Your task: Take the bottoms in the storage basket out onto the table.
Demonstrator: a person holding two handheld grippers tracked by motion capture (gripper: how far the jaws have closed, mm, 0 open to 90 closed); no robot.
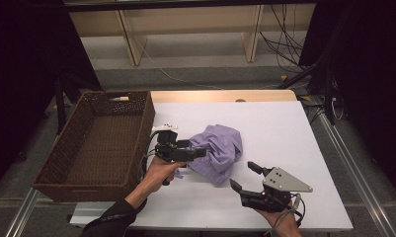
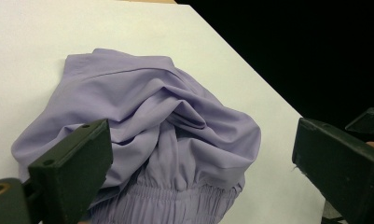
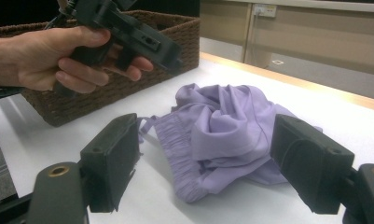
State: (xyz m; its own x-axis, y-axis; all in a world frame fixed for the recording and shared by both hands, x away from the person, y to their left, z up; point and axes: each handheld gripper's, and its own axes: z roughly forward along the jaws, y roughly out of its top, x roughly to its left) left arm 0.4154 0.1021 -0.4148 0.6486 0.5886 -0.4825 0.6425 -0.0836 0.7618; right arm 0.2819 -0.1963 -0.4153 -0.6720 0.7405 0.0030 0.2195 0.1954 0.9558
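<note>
Clearly lay at twelve o'clock from the wide-spread right gripper (image 1: 244,177), the lilac garment (image 1: 218,151), nearer the equally wide left gripper (image 1: 198,152).

One lilac garment (image 1: 217,152) lies crumpled on the counter (image 1: 284,133), just right of the basket. One brown wicker basket (image 1: 99,143) stands at the counter's left edge (nothing can be seen inside it). Two tools are in hand: the left tool (image 1: 198,153) between basket and garment, the right tool (image 1: 245,177) farther from the basket, past the garment's near side.
</note>
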